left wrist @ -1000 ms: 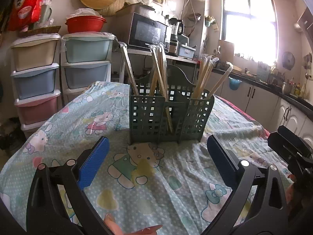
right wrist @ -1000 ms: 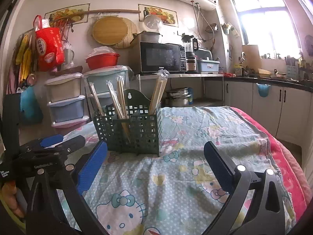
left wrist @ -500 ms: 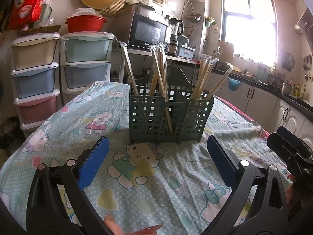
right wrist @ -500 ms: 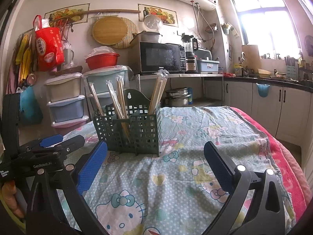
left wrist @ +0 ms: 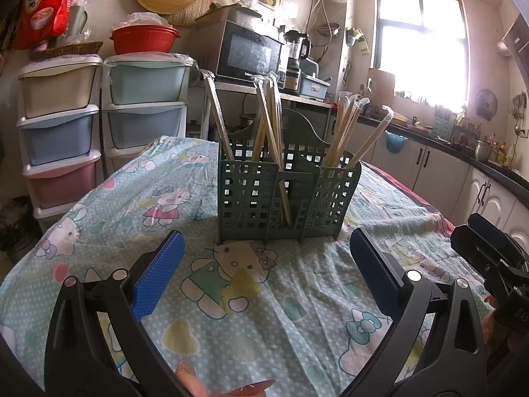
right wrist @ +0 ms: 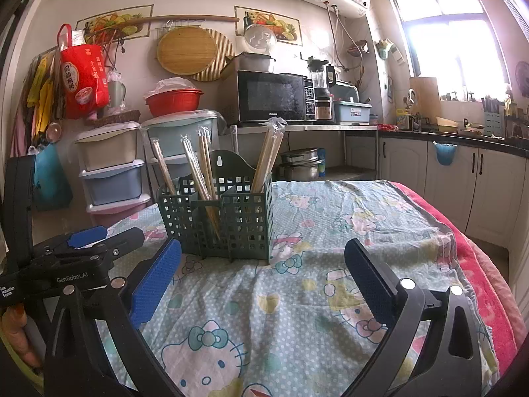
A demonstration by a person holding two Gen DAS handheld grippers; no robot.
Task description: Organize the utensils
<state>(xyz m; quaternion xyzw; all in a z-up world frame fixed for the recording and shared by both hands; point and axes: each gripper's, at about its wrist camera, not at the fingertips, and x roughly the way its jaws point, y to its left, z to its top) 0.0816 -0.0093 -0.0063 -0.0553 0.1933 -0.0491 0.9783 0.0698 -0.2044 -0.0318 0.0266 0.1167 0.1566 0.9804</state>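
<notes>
Chopstick (left wrist: 269,139) bottoms behind caddy (left wrist: 287,205) mesh

Bare cloth (left wrist: 297,301) w/ clear room in front of utensil caddy (left wrist: 284,198); chopsticks (left wrist: 271,125) stick up over its top, blocking straight-down entry.

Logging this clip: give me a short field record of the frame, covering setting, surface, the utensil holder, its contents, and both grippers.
setting: home kitchen, microwave and stacked drawer bins behind
surface: table under a cartoon-cat print cloth
holder: green lattice caddy, upright on the cloth, several compartments
contents: wrapped chopsticks standing in the compartments, leaning at angles
loose utensils on cloth: none visible
left gripper: open, empty, short of the caddy
right gripper: open, empty, short of the caddy
</notes>
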